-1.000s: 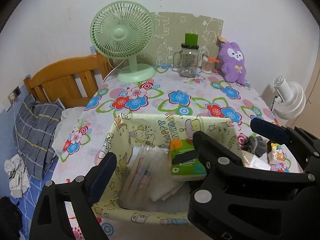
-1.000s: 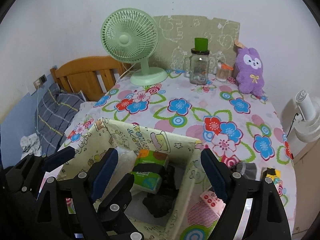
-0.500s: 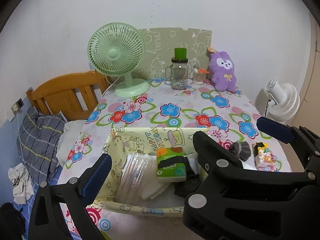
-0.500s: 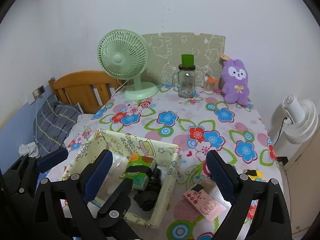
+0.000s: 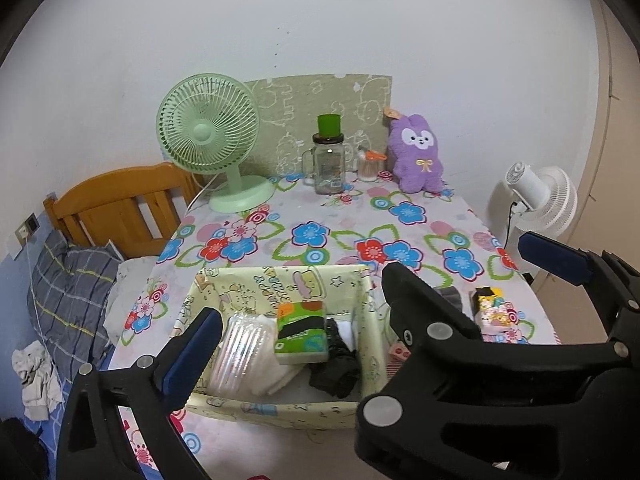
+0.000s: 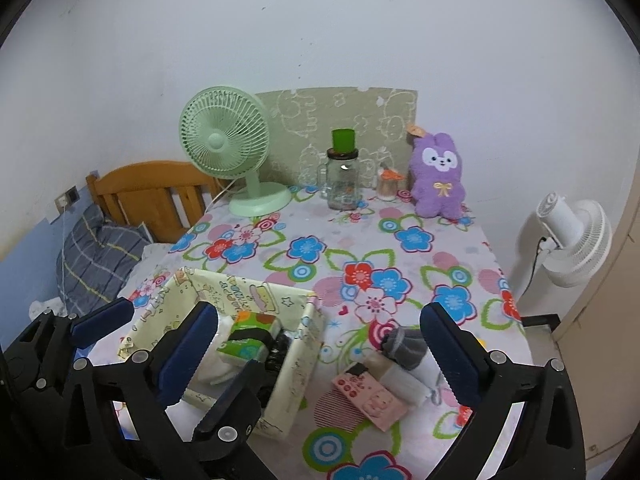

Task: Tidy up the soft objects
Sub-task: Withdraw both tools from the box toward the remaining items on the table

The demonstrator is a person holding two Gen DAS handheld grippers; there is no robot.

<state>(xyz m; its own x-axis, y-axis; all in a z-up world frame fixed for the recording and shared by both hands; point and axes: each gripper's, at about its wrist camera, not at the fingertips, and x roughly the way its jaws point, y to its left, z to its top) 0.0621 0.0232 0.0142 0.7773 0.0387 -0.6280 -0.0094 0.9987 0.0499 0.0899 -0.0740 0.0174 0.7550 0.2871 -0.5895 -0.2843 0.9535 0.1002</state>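
Soft things lying in box on bench: tissue pack, black cloth. Right tongs opening, left tongs wide, both empty. Next: grabbing grey sock beside box

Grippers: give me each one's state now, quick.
Left gripper: open, holding nothing.
Right gripper: jaws opening, nothing between them.

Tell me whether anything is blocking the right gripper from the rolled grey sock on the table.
Nothing visible does. The grey sock lies in the open beside the box, just ahead of the right gripper, whose jaws are opening and empty.
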